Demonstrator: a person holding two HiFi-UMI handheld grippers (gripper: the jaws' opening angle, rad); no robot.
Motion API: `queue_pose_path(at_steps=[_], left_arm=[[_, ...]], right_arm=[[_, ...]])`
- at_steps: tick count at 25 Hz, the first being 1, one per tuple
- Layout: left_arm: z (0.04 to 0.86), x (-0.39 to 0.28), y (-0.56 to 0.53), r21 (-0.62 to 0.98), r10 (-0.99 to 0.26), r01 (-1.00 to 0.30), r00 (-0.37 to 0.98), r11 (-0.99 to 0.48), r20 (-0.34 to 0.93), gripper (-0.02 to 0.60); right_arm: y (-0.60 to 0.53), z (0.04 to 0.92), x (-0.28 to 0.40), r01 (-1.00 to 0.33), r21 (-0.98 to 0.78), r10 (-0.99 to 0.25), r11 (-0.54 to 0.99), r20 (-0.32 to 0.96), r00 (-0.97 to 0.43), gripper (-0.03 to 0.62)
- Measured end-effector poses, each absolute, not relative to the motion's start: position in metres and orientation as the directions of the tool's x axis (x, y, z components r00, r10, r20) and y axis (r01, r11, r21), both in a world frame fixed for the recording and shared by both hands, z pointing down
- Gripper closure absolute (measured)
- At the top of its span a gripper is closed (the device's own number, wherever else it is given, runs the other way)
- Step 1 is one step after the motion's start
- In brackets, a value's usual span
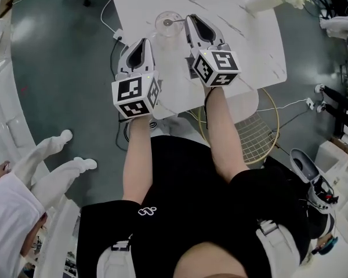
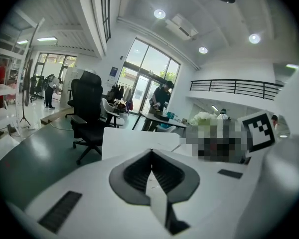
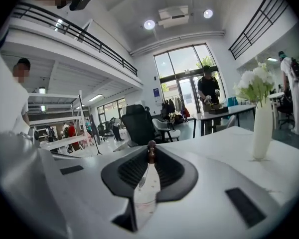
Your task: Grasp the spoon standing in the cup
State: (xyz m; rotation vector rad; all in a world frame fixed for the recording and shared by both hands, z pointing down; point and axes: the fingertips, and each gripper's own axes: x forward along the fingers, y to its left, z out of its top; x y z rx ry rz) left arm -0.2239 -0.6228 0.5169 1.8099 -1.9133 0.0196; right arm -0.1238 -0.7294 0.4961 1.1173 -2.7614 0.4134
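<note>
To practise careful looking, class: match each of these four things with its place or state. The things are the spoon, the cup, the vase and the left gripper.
Things:
1 spoon
2 cup
3 vase
4 left gripper

Places or states:
A jaws shut, nothing between them
B holds white flowers
C clear glass, standing on the white table
D handle top pinched between the jaws of the right gripper

Pairs: 1-D, 2-C, 3-B, 4-A.

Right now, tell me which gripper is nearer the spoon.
The right gripper: its fingers clasp the spoon at the cup; the left gripper sits back, left of the cup, shut, empty.
</note>
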Motion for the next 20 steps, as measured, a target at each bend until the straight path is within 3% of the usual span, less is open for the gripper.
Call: queue_pose_path(at_steps=[8,20], left_arm=[[0.458,-0.193,-0.588,0.281,-0.969,-0.952,-0.052,0.121,0.240,0.566],[0.382,-0.156,-0.549,0.173,-0.986,-0.974,-0.132,0.147,0.097,0.566]], right_arm=[[-0.686,0.415,-0.081,-0.684,-0.155,-0.682,0.713,0.073,-0.727,0.545],[-0.634,0.361,-0.014,-0.643,-0.123,-0.649,0.756,-0.011,-0.761,0.548]])
